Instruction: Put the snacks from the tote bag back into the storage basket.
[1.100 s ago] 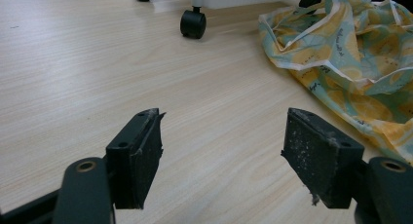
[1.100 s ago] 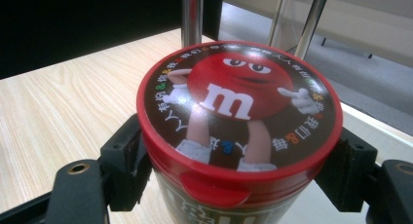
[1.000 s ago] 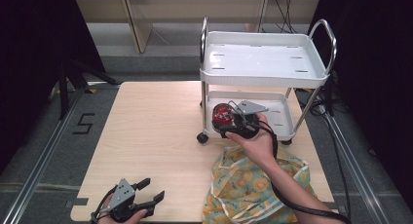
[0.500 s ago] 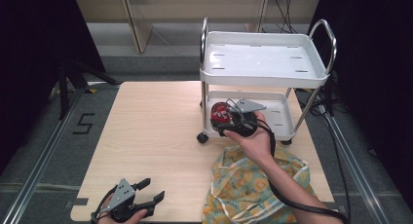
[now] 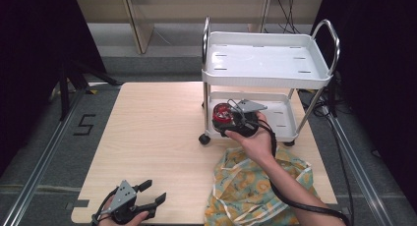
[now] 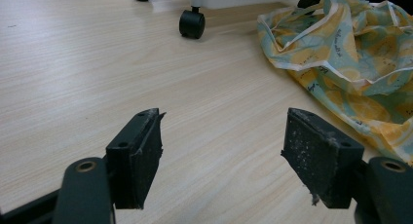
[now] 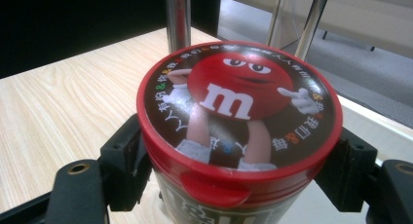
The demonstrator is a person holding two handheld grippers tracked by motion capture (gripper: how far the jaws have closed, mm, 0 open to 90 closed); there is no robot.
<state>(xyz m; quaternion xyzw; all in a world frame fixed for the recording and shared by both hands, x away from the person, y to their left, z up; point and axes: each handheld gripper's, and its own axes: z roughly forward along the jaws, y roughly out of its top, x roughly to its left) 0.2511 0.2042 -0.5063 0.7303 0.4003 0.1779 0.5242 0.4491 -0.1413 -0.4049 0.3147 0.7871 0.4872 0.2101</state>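
Candy tub (image 7: 238, 131) in right gripper (image 7: 238, 173), at cart's lower tray (image 5: 282, 119).

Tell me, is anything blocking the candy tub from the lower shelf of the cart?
Nothing visible does. The right gripper holds the candy tub at the open side of the lower shelf, beside the cart's chrome post.

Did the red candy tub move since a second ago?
Yes, a tiny bit. The red candy tub, clamped in the right gripper, has edged forward over the cart's lower shelf, judged against the cart's front-left post.
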